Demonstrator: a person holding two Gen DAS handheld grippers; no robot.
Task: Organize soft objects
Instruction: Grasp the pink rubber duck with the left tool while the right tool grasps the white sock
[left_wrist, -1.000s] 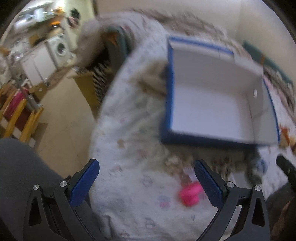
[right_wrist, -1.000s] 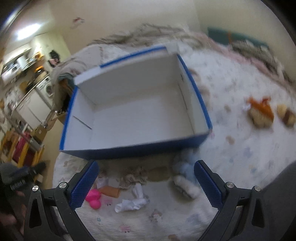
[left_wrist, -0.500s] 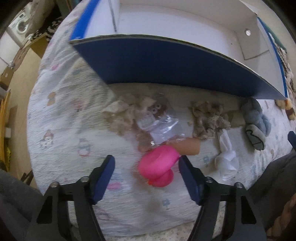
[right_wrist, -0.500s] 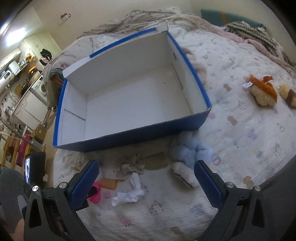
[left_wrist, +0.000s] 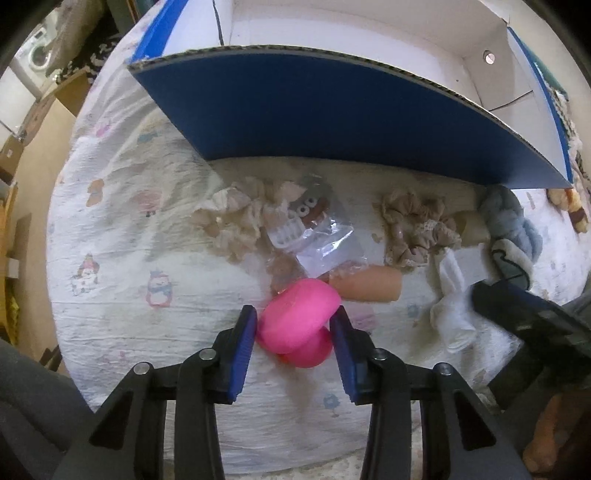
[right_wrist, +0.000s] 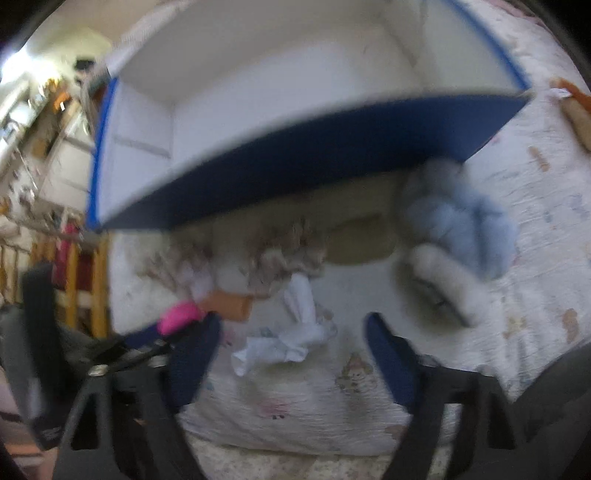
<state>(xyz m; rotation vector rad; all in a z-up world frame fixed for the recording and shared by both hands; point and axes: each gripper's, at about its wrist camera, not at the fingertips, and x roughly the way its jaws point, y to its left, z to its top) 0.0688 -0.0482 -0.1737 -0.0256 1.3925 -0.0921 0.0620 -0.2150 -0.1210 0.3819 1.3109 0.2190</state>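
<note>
My left gripper (left_wrist: 293, 330) points down at the bed, its jaws closing, with a pink soft toy (left_wrist: 299, 321) between them and both blue pads touching its sides. My right gripper (right_wrist: 291, 326) is blurred, its jaws closing too. A crumpled white cloth (right_wrist: 291, 332) lies between its fingers, clear of the pads. That white cloth (left_wrist: 450, 306) also shows in the left wrist view, beside a peach roll (left_wrist: 369, 288). A blue box (left_wrist: 332, 110) with a white inside stands just beyond the toys. The same box (right_wrist: 295, 155) shows in the right wrist view.
On the printed white bedspread (left_wrist: 147, 258) lie a beige ruffled cloth (left_wrist: 413, 225), a clear plastic bag (left_wrist: 317, 229) and a light blue plush (right_wrist: 461, 221). An orange plush (right_wrist: 576, 107) sits far right. The bed's edge and yellow wooden furniture (right_wrist: 96, 280) are at left.
Both grippers have dropped toward the toys in front of the box. The left jaws narrowed from wide open onto the pink toy; the right jaws have narrowed a little.
</note>
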